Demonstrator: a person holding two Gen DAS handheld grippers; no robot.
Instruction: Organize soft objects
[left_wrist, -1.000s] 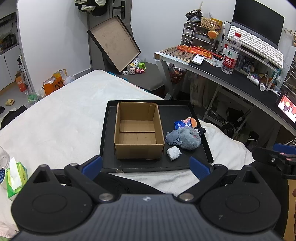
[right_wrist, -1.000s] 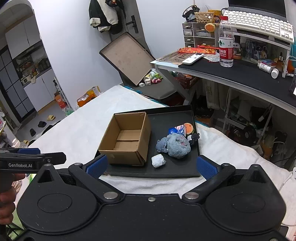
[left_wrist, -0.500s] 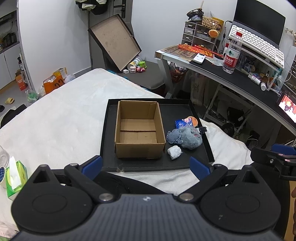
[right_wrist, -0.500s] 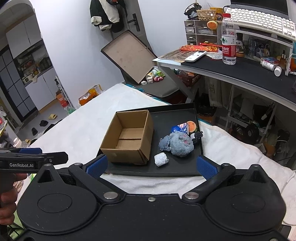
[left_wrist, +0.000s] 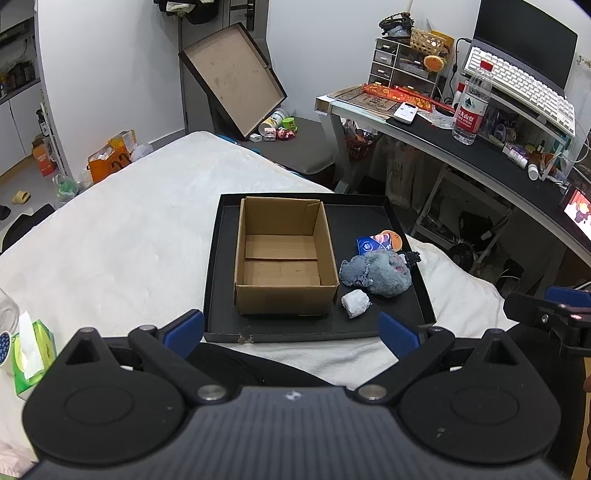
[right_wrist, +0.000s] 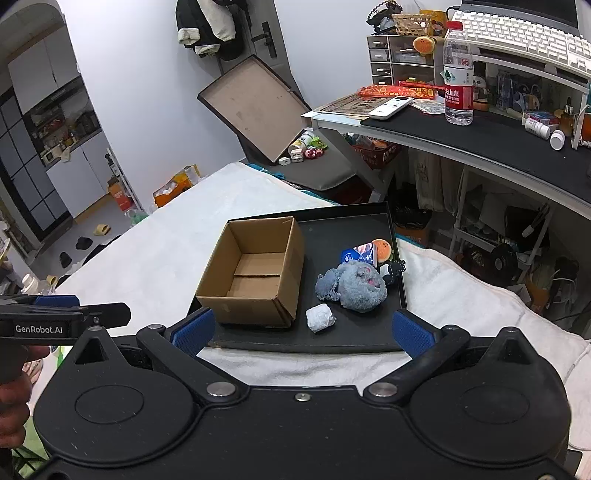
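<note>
White-covered bed (left_wrist: 129, 236) fills the middle of the room; curved black desk (right_wrist: 480, 136) along the right wall, cluttered.

Black tray (left_wrist: 373, 218) lies on the bed near its desk-side edge. Open cardboard box (left_wrist: 284, 258) stands upright in the tray's left half, flaps folded in, nothing visible inside.

Soft things sit in the tray's right half, all outside the box:
- grey-blue plush toy (left_wrist: 376, 273), largest, just beside the box's right wall; a bit of red shows on it.
- small orange plush (left_wrist: 391, 238) behind it, toward the tray's far side, touching a blue packet (left_wrist: 369, 244).
- small black item (left_wrist: 413, 257) at the plush toy's right, near the tray rim; too small to identify.
- white crumpled wad (left_wrist: 355, 303) in front of the plush toy, close to the box's near right corner, not touching it.

Left gripper (left_wrist: 291, 328) held low, short of the tray's near edge, blue-padded fingers spread wide, nothing between them. Right gripper (right_wrist: 303, 330) likewise short of the near edge, fingers wide apart and empty, the box corner and white wad seen between them. Each gripper shows at the edge of the other's view; a hand (right_wrist: 13, 402) grips the left one's handle.

Green tissue pack (left_wrist: 27, 354) on the bed at far left.
</note>
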